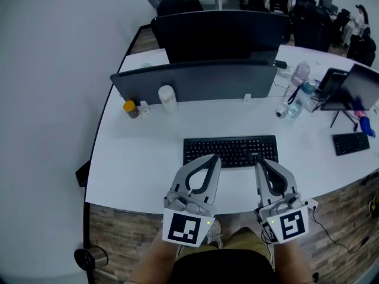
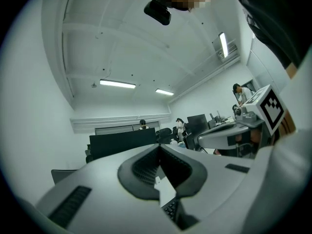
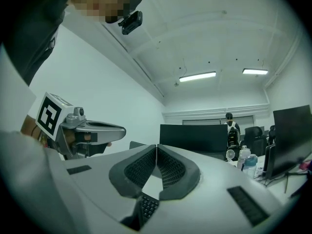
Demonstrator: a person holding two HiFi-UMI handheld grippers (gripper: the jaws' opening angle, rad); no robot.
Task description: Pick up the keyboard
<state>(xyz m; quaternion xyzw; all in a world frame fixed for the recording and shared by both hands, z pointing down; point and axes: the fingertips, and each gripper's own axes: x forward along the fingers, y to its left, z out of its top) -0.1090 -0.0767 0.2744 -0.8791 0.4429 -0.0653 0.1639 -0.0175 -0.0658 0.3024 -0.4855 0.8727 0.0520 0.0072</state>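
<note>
The white worktop (image 1: 142, 158) carries the black keyboard (image 1: 231, 149), lying crosswise just ahead of my tools, its near edge at their tips. I hold the left tool (image 1: 214, 157) and right tool (image 1: 259, 163) level, side by side, both closed and empty, apparently squaring up for a lift.

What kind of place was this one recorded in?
Most likely an open-plan office: a white desk with a keyboard, a grey partition along it, and a monitor and office chairs at further desks.
</note>
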